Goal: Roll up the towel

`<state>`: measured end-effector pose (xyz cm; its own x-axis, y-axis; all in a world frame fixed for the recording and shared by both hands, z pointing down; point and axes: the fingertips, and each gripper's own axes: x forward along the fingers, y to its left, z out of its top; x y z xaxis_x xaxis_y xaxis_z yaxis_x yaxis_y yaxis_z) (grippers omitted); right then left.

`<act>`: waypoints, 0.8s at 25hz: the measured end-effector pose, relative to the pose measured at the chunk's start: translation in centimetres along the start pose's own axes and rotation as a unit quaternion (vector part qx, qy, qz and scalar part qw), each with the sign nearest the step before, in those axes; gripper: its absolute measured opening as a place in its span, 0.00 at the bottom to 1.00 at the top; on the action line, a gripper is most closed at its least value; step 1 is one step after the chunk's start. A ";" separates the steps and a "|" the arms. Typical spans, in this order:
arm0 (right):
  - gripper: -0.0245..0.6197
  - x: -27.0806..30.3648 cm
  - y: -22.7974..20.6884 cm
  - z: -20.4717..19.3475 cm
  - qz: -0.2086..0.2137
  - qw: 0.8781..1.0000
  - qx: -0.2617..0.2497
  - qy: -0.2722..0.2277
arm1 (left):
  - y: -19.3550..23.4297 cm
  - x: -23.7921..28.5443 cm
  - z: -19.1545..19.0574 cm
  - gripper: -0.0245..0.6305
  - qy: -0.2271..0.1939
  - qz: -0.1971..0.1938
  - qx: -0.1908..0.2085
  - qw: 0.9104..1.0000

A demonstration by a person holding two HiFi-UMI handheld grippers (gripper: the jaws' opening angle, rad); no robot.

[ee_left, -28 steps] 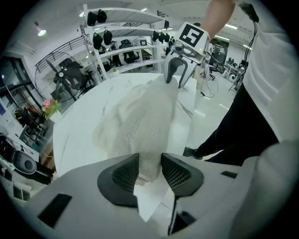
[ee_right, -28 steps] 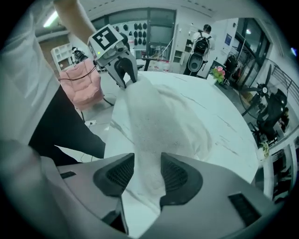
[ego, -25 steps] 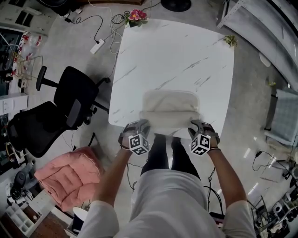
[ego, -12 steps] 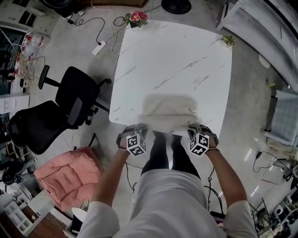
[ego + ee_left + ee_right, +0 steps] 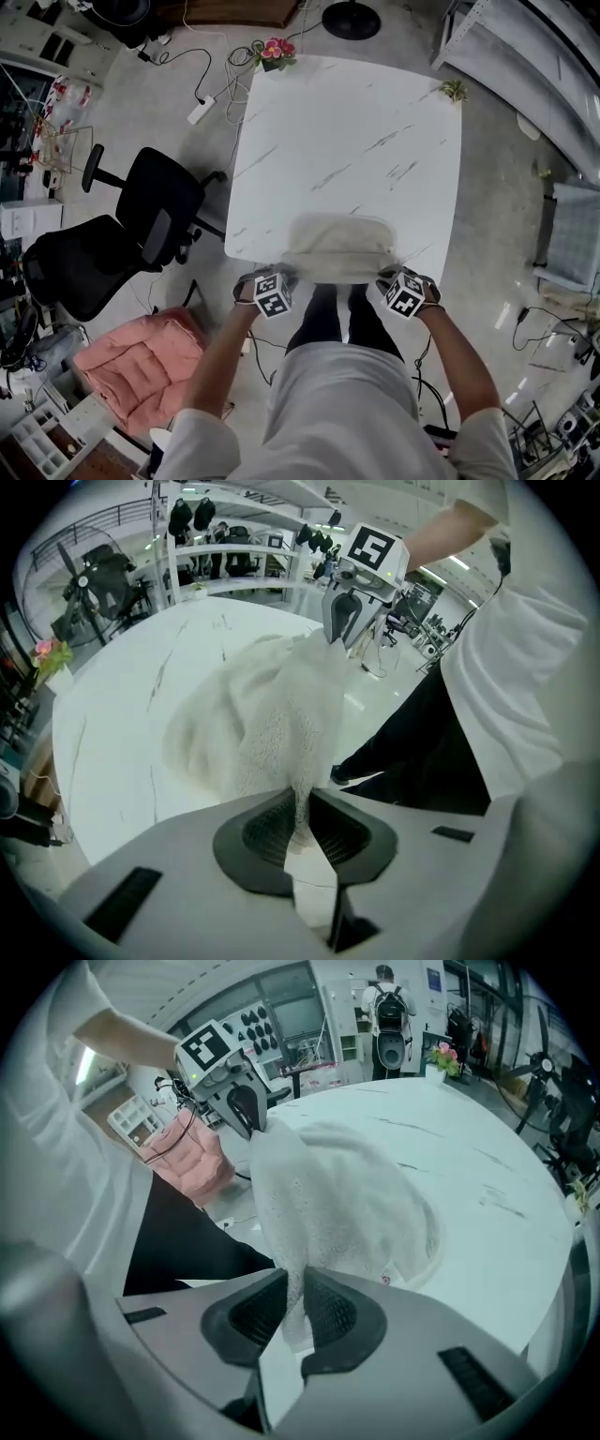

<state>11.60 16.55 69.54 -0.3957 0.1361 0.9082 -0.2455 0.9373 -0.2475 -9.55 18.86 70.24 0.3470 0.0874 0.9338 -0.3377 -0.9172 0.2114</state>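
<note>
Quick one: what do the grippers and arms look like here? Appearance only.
Left gripper and right gripper: grey plastic bodies, black ribbed pads, each carrying a white cube with black square markers. White short-sleeved shirt, forearms bare. No cables seen.

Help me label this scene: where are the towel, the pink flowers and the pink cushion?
towel (image 5: pixel 339 248): head view, middle of the cloth.
pink flowers (image 5: pixel 275 47): head view, on the blooms.
pink cushion (image 5: pixel 141 366): head view, its quilted middle.

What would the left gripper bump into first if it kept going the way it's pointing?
The towel: the left gripper has just been closing its jaws and now pinches it. Behind the cloth, probably the table, though depth is unclear.
</note>
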 end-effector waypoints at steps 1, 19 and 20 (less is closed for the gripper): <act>0.14 -0.3 -0.3 0.2 0.007 1.000 0.002 0.001 | 0.2 -0.1 0.1 0.14 0.004 -0.013 0.001 1.000; 0.19 -2.4 -10.7 4.3 -0.068 0.995 0.065 -0.025 | 11.4 -2.3 4.7 0.21 -0.022 0.036 -0.007 0.999; 0.21 -2.3 -11.3 4.3 -0.083 0.994 0.068 -0.025 | 12.1 -2.2 4.8 0.24 -0.027 0.055 -0.012 0.998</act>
<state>11.44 4.27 68.81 -0.3827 -0.0352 0.9232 -0.4266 0.8931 -0.1428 -10.24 5.72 69.33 0.3526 -0.0349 0.9351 -0.3967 -0.9106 0.1156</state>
